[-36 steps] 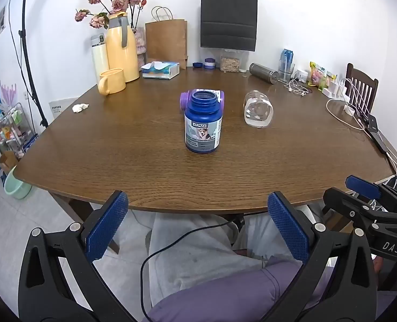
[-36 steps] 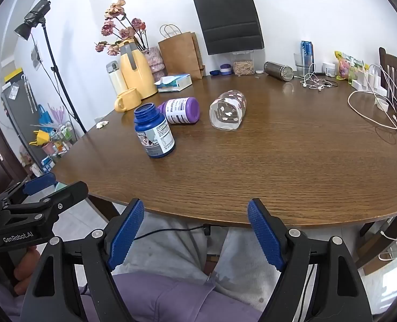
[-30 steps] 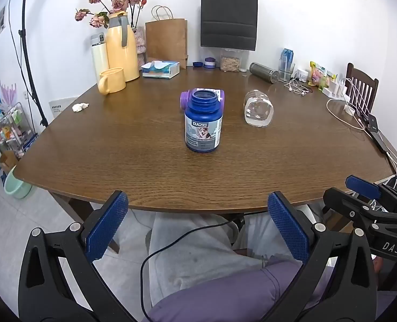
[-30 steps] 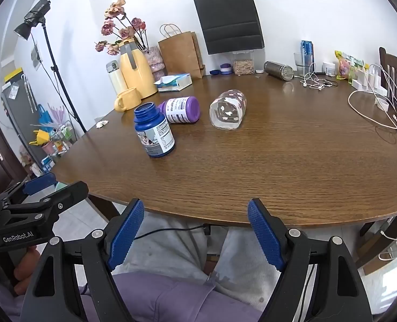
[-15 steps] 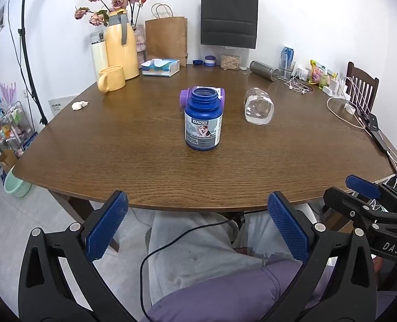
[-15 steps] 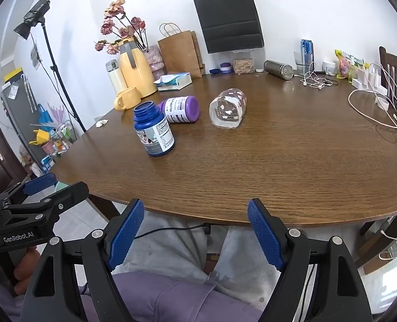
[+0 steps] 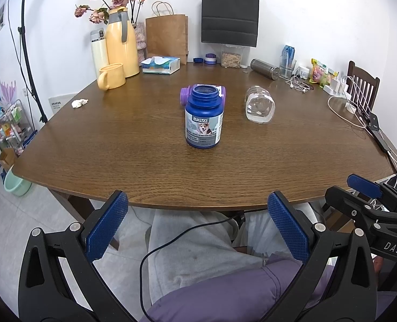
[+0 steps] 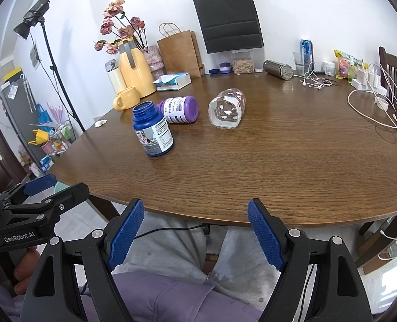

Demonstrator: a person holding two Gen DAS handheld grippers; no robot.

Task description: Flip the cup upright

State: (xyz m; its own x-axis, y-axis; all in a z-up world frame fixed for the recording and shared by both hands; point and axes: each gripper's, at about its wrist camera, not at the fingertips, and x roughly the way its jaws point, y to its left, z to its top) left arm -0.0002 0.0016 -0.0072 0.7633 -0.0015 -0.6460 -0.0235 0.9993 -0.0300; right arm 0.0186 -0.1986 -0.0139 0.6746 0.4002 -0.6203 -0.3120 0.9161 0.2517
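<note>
Nothing has really changed over the last second: your left gripper (image 7: 197, 218) and right gripper (image 8: 195, 228) still hang wide and empty off the table (image 8: 292, 161) edge. The cup (image 8: 227, 112) lies on its side mid-table, right of 2 bottles, so reaching hasn't started.

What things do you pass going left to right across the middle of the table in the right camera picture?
Yellow mug → blue bottle → purple bottle → clear cup on its side → white cable.
</note>
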